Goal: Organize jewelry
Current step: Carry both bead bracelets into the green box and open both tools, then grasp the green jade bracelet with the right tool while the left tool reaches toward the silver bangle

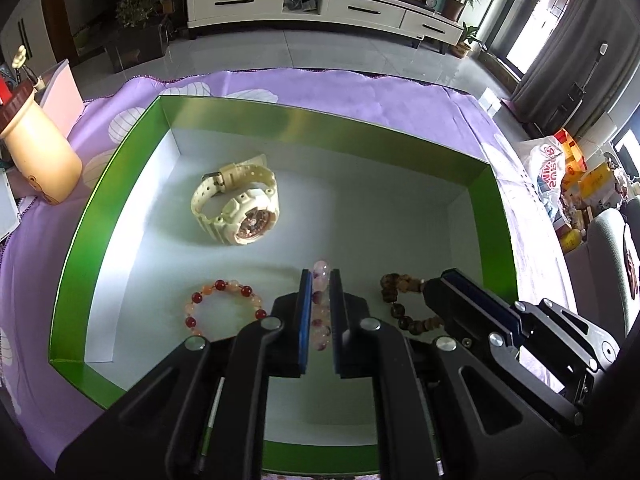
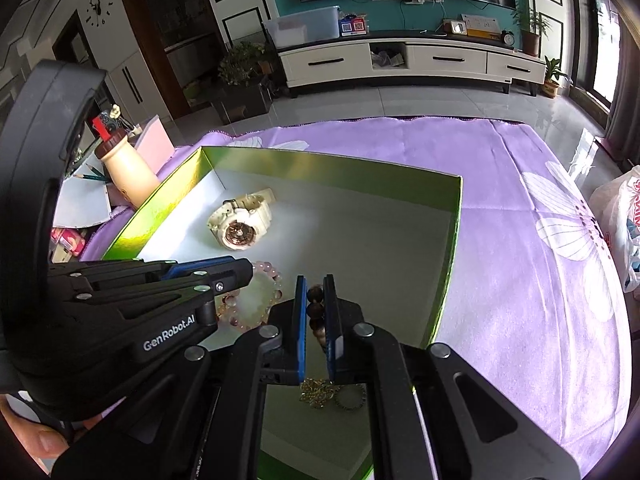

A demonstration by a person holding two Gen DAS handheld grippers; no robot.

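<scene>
i'm lowering both bracelets into the green box (image 1: pixel 120 184). my left gripper (image 1: pixel 320 280) pinches the pink bracelet (image 1: pixel 322 308), my right gripper (image 2: pixel 315 284) the brown bracelet (image 2: pixel 315 310). next i'd spread both and let go.

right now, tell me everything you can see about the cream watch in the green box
The cream watch looks like chunky matte plastic or resin, with a perforated strap buckled into a closed loop and a metal buckle at the far end. Its round dial is dark coppery brown inside a thick, knobbed case. It lies tilted on its side, dial toward the cameras, on the white floor of the green box, toward the far left corner. Nothing but the floor touches it; the bracelets and both grippers are apart from it.
</scene>
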